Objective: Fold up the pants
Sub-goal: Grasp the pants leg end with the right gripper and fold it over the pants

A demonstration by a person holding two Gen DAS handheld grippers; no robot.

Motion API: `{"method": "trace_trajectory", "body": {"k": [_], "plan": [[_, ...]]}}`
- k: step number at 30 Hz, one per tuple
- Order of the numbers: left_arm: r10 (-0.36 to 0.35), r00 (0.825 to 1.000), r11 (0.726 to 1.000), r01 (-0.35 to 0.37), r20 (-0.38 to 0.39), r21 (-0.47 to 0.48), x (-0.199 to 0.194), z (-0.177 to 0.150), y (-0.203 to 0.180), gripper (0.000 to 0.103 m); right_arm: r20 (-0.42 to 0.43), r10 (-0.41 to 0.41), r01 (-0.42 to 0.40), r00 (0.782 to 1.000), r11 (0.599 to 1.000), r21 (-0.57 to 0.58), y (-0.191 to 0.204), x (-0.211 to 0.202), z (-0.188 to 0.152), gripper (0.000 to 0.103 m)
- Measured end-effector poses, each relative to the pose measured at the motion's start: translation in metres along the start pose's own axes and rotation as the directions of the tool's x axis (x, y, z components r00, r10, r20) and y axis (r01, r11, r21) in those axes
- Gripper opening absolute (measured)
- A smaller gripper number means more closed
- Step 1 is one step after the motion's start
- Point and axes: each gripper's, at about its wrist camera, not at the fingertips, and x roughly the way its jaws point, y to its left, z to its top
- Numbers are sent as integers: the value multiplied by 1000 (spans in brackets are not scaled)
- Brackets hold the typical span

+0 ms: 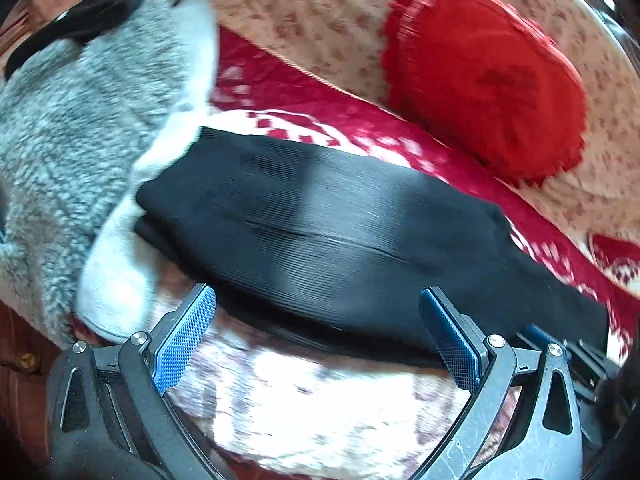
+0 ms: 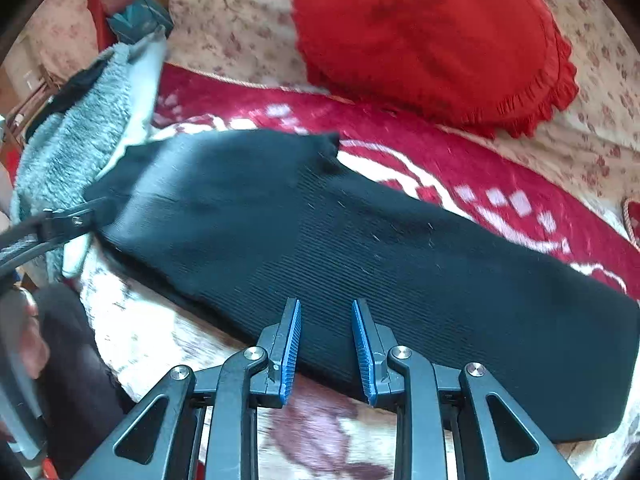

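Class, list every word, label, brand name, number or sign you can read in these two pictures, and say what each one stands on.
None: no readable text in either view.
The dark patch on the red cushion is too blurred to tell whether it is lettering.
The black pants show no visible label.

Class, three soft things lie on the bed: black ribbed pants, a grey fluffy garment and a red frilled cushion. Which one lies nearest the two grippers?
The black ribbed pants: they stretch right before both grippers' fingers, while the grey fluffy garment and red frilled cushion lie farther off.
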Motion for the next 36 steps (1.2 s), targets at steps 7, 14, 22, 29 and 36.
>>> {"method": "trace_trajectory", "body": {"k": [7,14,22,29,36], "plan": [[-68,996,992,75,-65,102,11,-22,-49,102,31,-39,39,999,999,21,-23,-22,-3,25],[-189,971,960,214,-146,179,4,-46,-102,102,36,-120,116,992,989,86,-77,-46,-10,25],[-287,921,931,332,-262,150,2,-69,-155,102,23,-180,173,983,970,172,-140,-66,-19,25],[-379,860,912,410,-342,21,-1,-85,-191,102,35,-181,161,983,935,317,-201,-90,-33,31],[-449,799,890,441,-400,-118,19,-94,-221,102,49,-117,85,992,898,431,-240,-93,-48,36]]}}
